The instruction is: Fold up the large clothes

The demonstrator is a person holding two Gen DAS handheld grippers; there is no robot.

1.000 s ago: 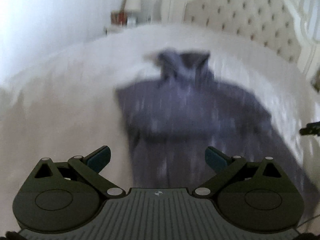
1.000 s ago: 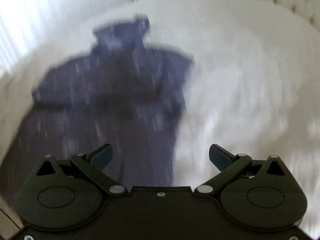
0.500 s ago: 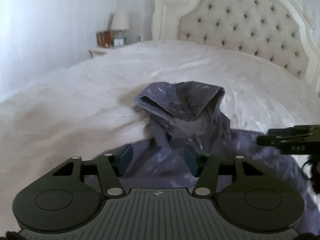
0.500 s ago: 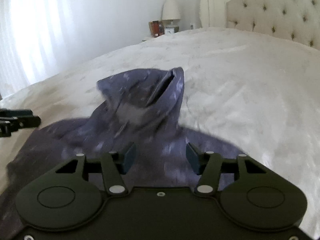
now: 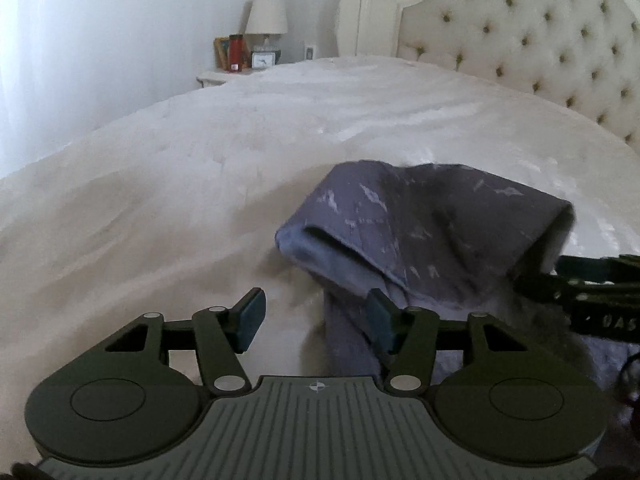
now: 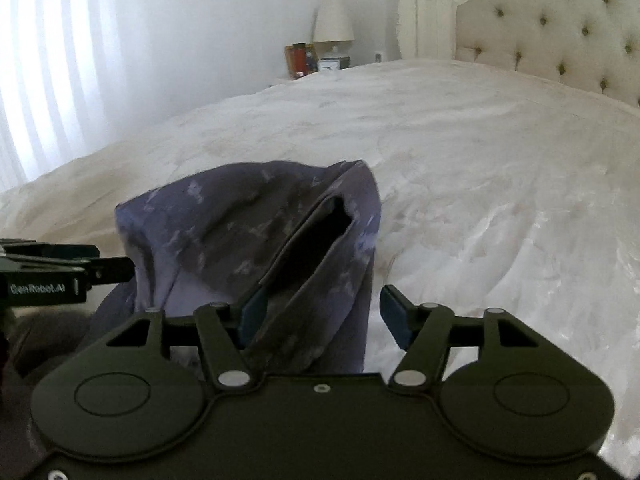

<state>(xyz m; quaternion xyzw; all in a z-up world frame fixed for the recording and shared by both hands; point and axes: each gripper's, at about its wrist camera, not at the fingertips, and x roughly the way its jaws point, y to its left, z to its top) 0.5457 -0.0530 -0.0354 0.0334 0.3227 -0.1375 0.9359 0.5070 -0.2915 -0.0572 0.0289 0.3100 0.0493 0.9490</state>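
A purple patterned hoodie [image 5: 424, 232] lies on the white bed, its hood bunched up and standing. My left gripper [image 5: 316, 318] hovers at the hood's left side, jaws half apart. The fabric edge lies by its right finger [image 5: 380, 320] and bare bed cover fills the rest of the gap. In the right wrist view the hoodie [image 6: 224, 224] runs between the jaws of my right gripper [image 6: 323, 314], which are closing. Its right finger [image 6: 394, 316] stands clear of the cloth. Each gripper shows at the edge of the other's view.
The white bed cover [image 5: 200, 184] stretches far to the left and ahead. A tufted cream headboard [image 5: 520, 40] stands behind. A nightstand with a lamp [image 5: 266, 16], a red bottle and a clock is at the back left. Pale curtains [image 6: 48, 60] hang on the left.
Both grippers have swept forward and lower over the hoodie's body up to the hood. Their jaws have narrowed from wide open to about half.
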